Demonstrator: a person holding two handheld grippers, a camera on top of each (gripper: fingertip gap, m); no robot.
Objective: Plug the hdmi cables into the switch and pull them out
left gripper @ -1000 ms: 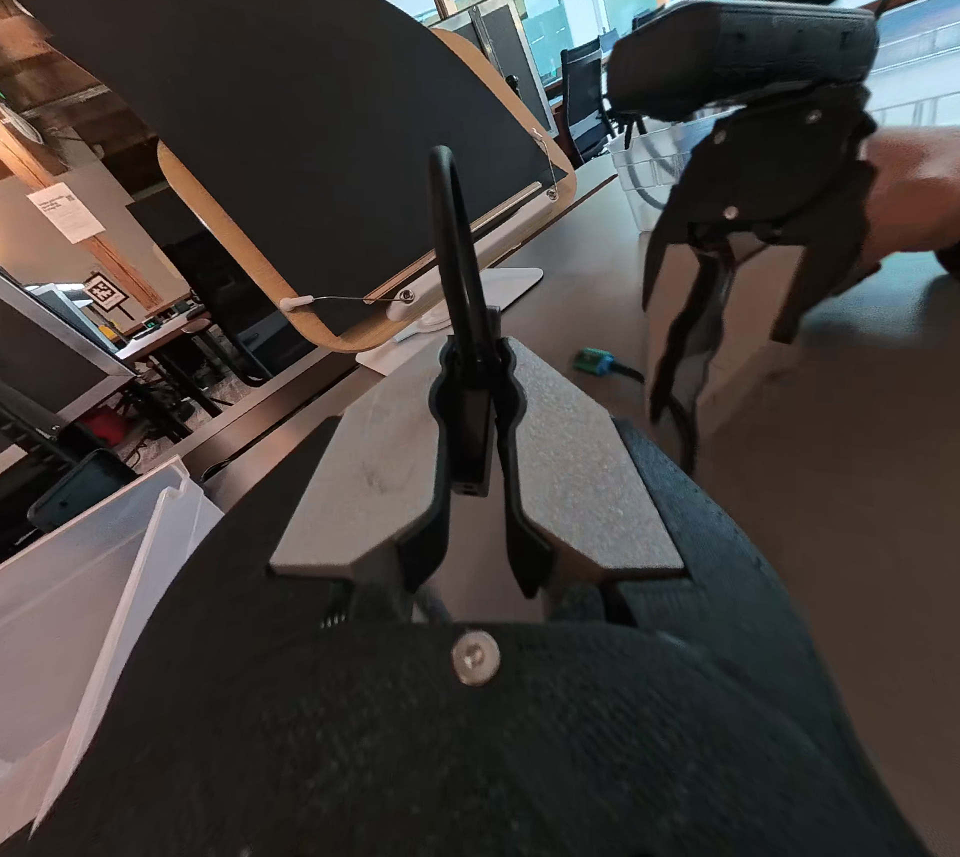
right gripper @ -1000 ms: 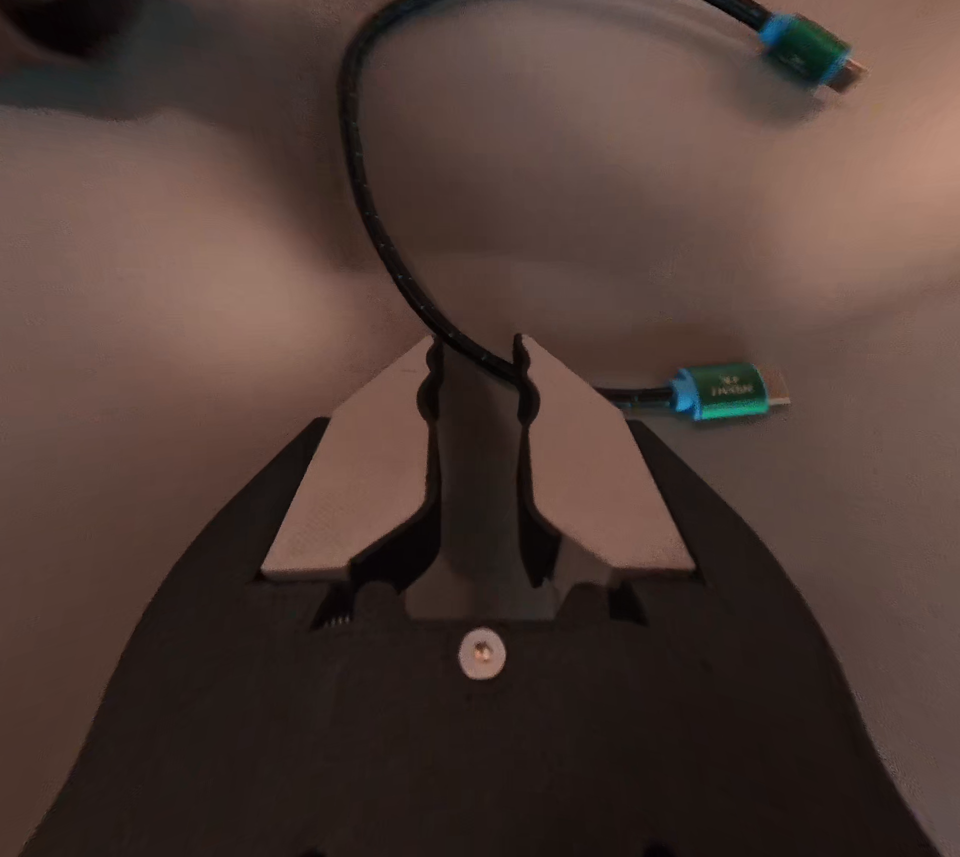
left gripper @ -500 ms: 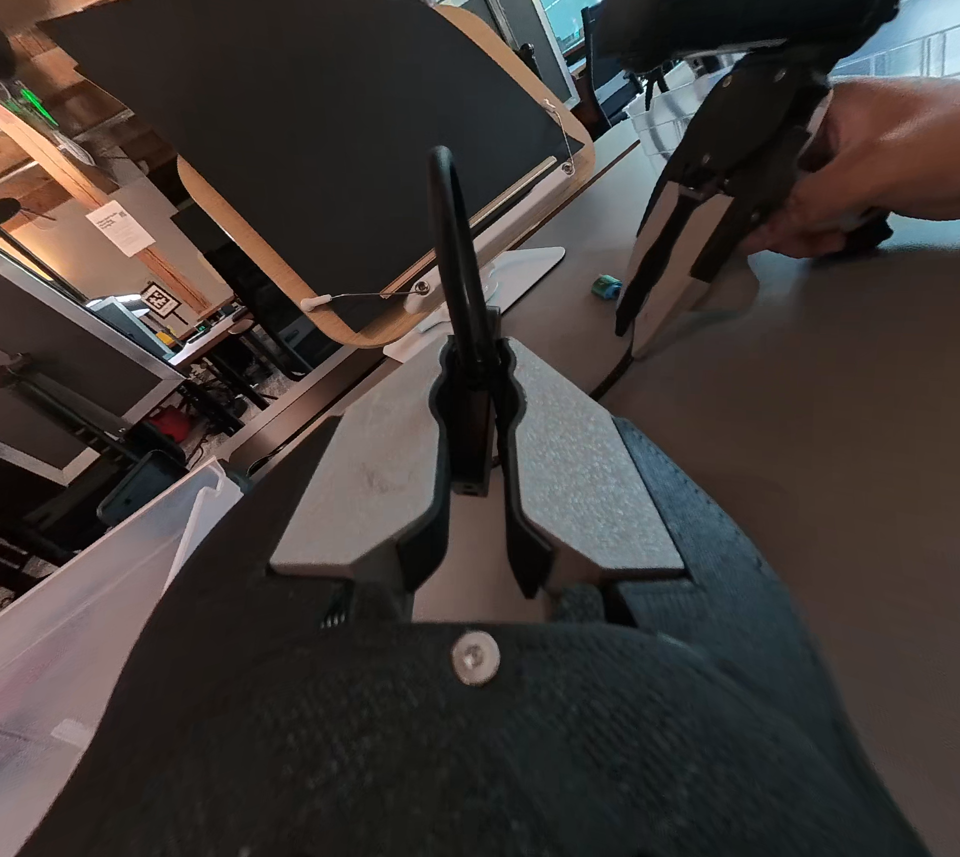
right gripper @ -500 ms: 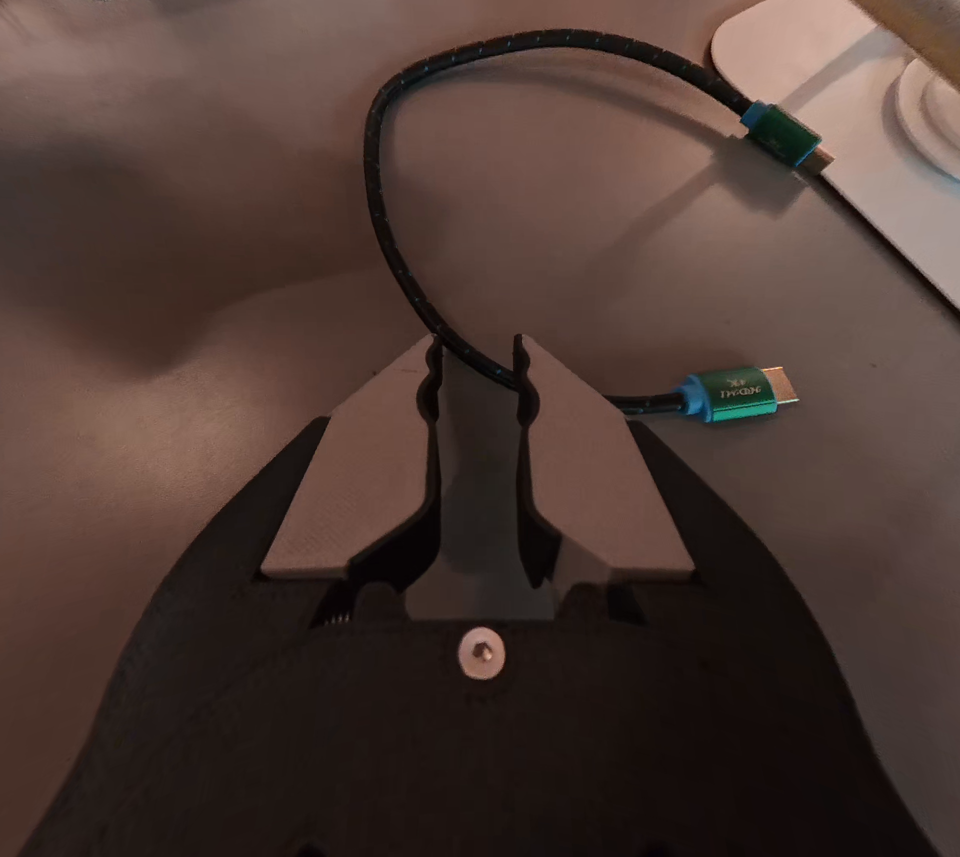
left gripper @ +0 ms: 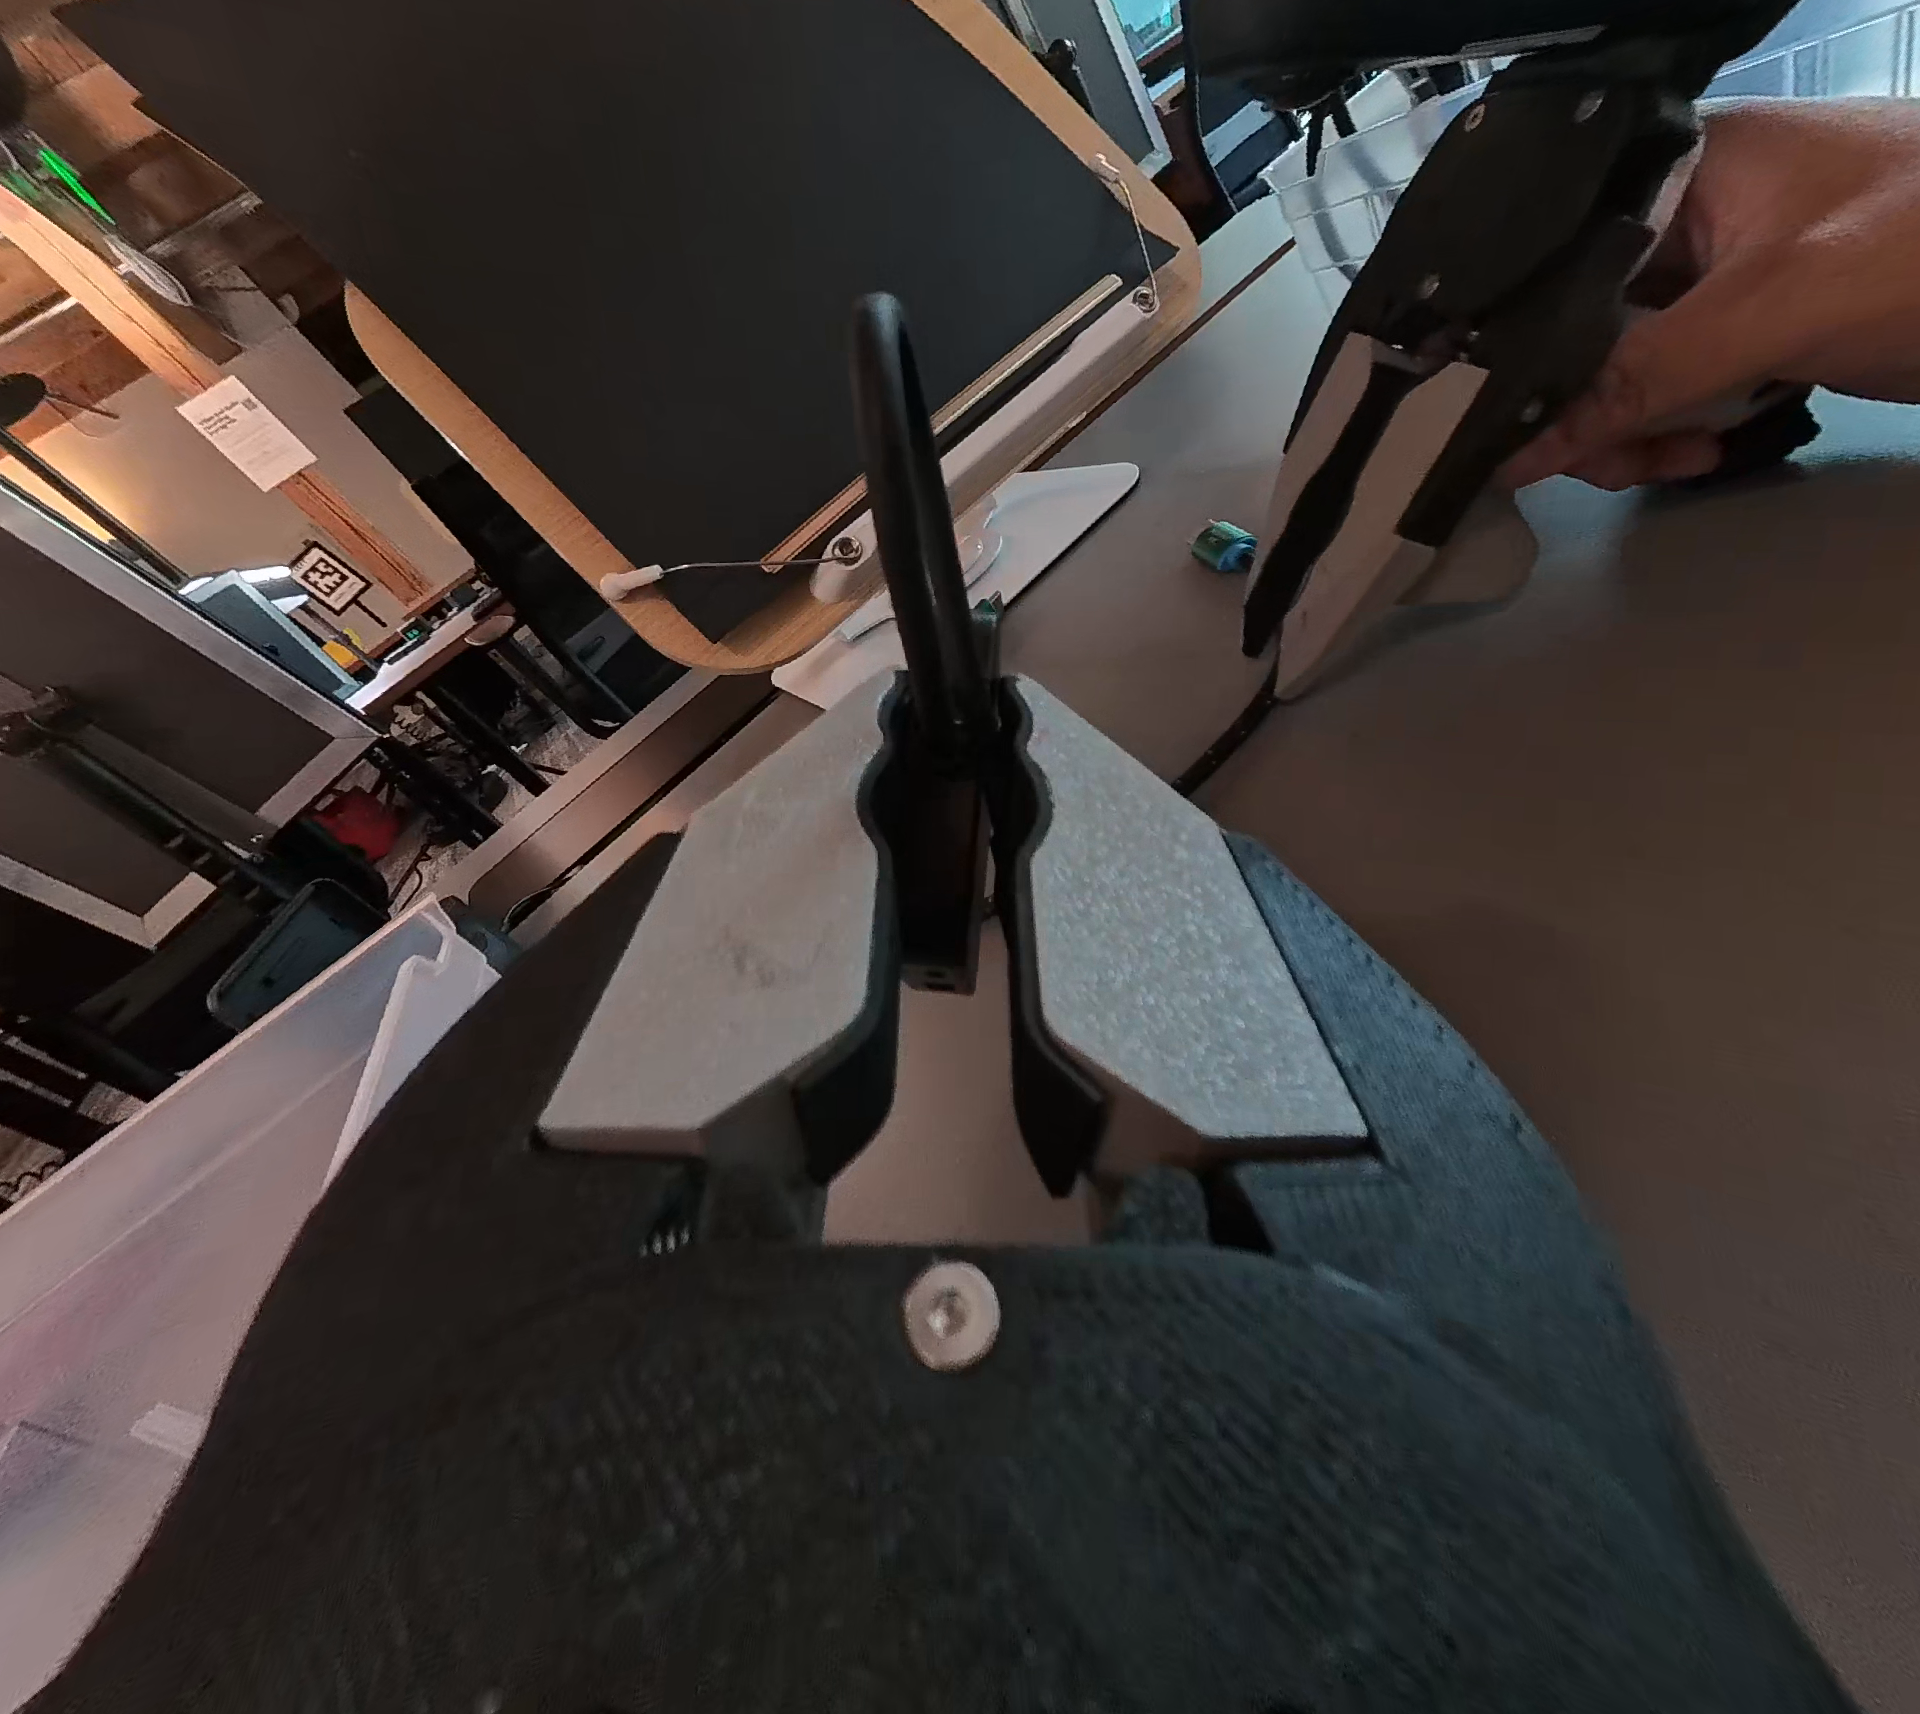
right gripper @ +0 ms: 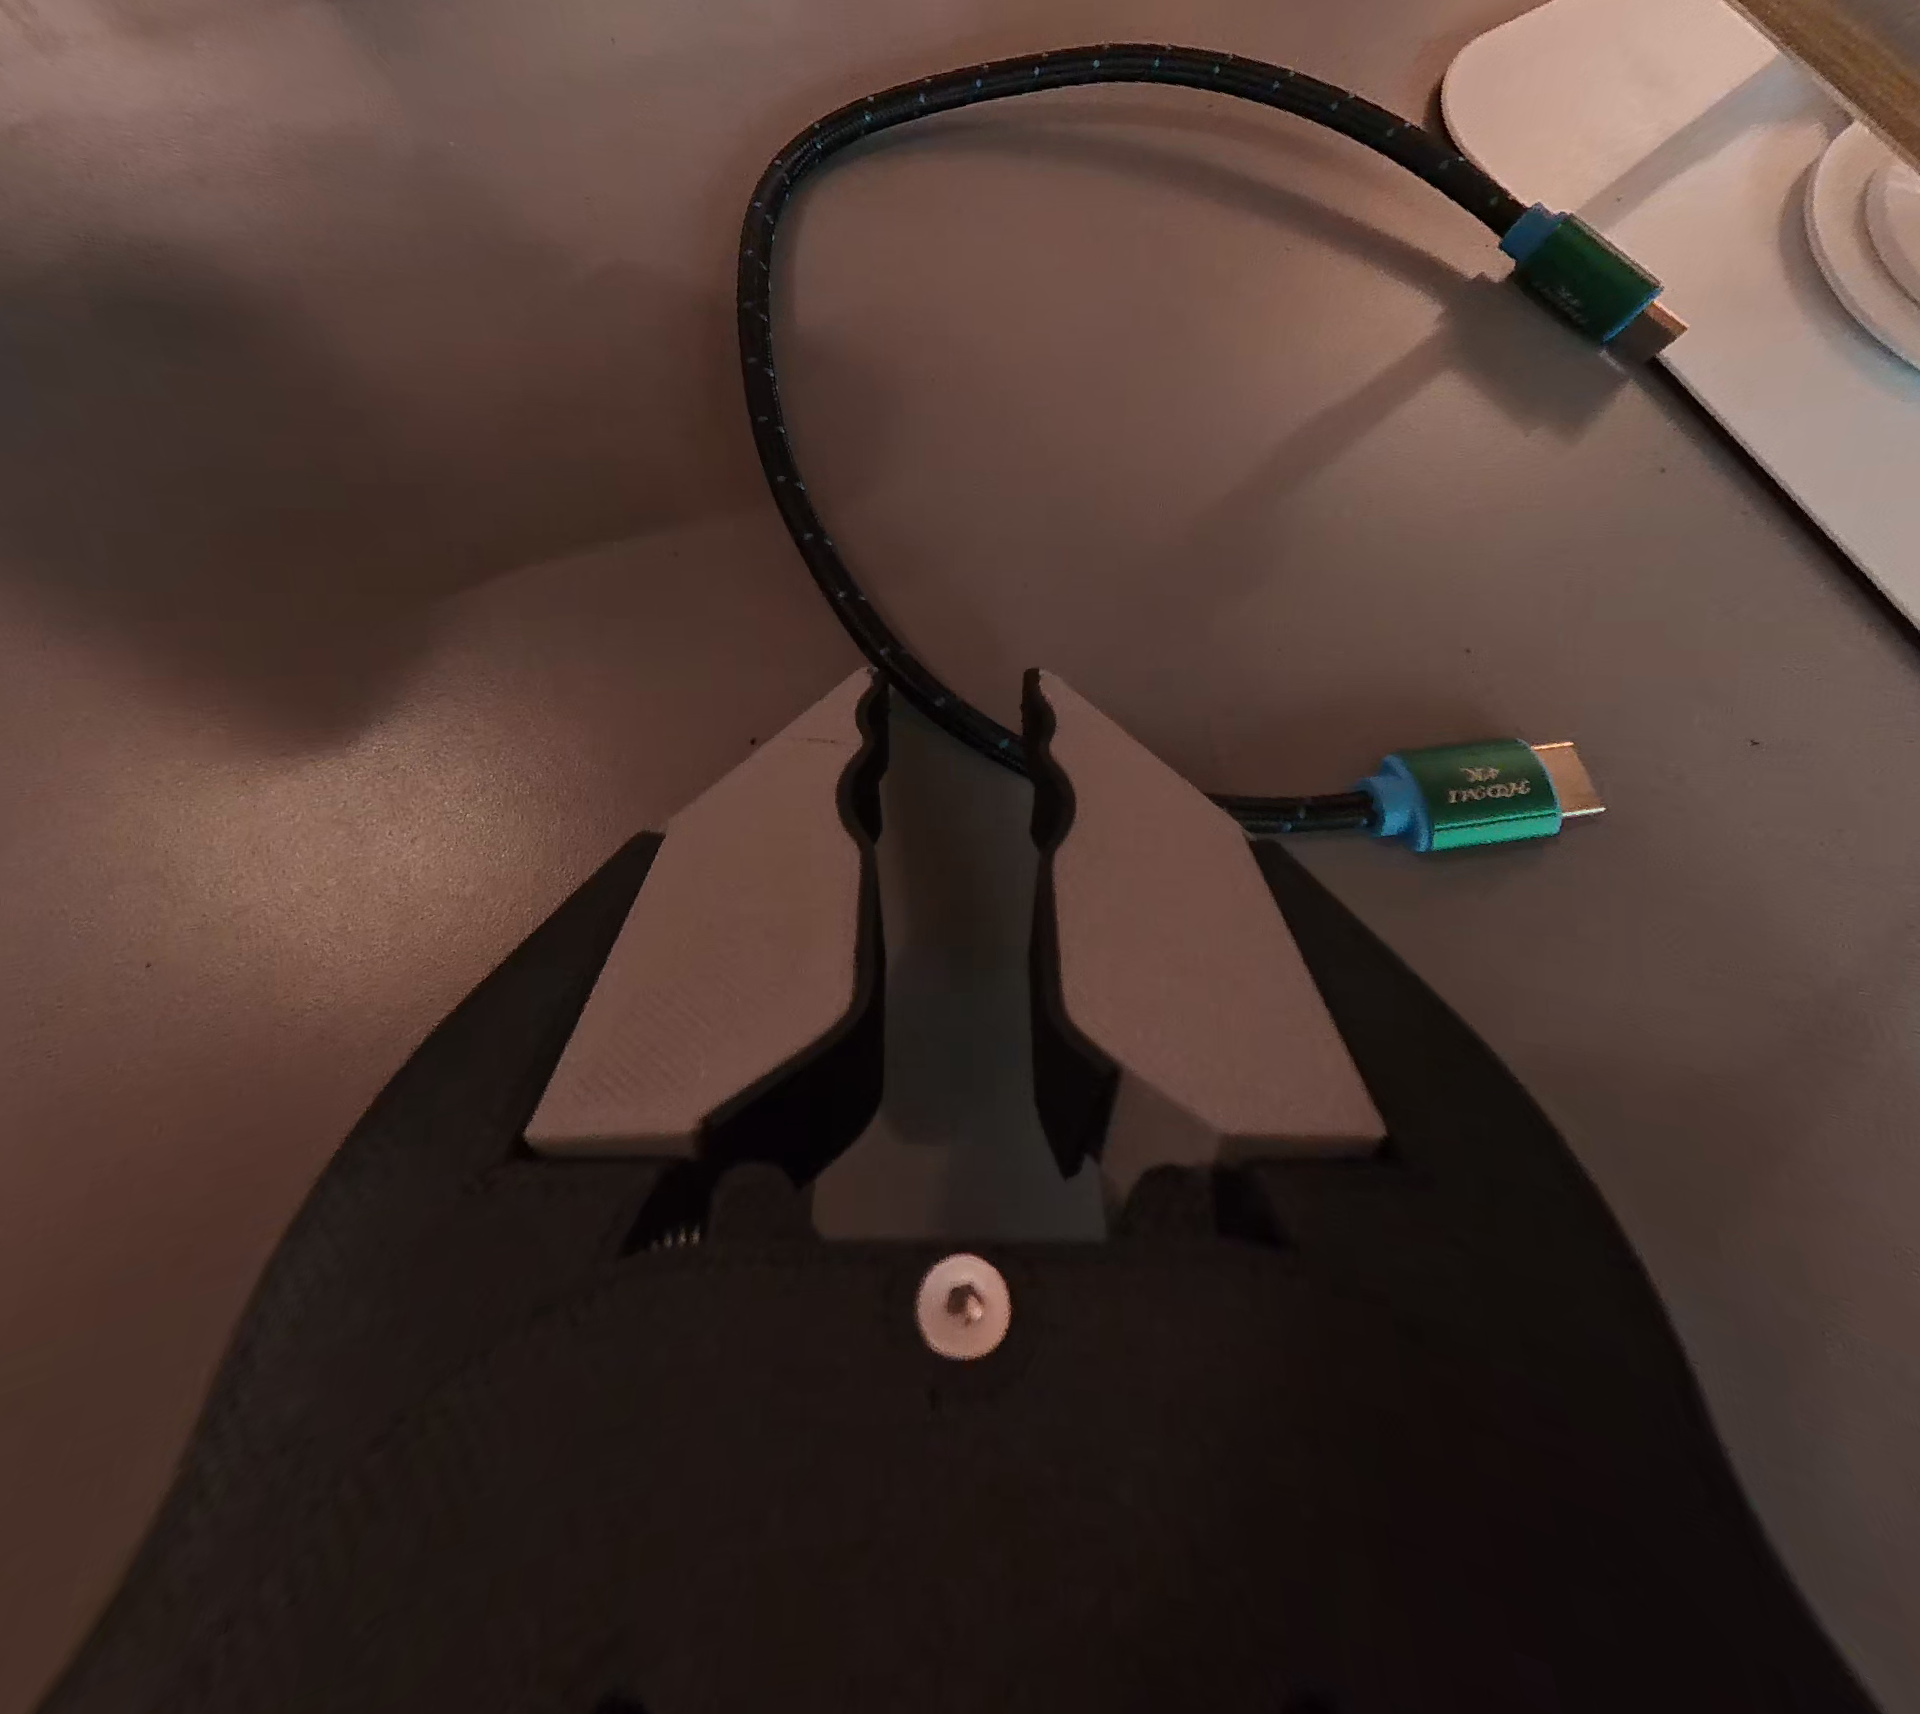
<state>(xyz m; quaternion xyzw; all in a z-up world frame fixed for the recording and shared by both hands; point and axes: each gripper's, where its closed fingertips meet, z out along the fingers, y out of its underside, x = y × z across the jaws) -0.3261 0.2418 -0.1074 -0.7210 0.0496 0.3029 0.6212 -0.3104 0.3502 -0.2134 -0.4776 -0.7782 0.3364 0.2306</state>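
My left gripper (left gripper: 951,708) is shut on a thin black HDMI switch (left gripper: 940,875), held upright above the grey table (left gripper: 1558,937). The switch's black lead (left gripper: 899,501) loops up past the fingertips. A braided black HDMI cable (right gripper: 758,334) lies curved on the table, with a green plug near me (right gripper: 1455,797) and another by the white base (right gripper: 1579,277). My right gripper (right gripper: 956,688) is open, tips down at the table, with the cable running between its fingertips. In the left wrist view the right gripper (left gripper: 1283,662) stands on the cable (left gripper: 1231,734), held by a hand (left gripper: 1787,262).
A tilted black board with a wooden rim (left gripper: 623,210) stands on a white base (left gripper: 1039,511) at the table's back; the base also shows in the right wrist view (right gripper: 1621,230). A clear plastic bin (left gripper: 208,1145) is at the left. A white basket (left gripper: 1340,210) is behind the right gripper. Across from one pair of fingers to the other is roughly 15 cm.
The right gripper came down from above the table onto the braided cable and settled there, still open. The left gripper kept hold of the switch and tilted a little.
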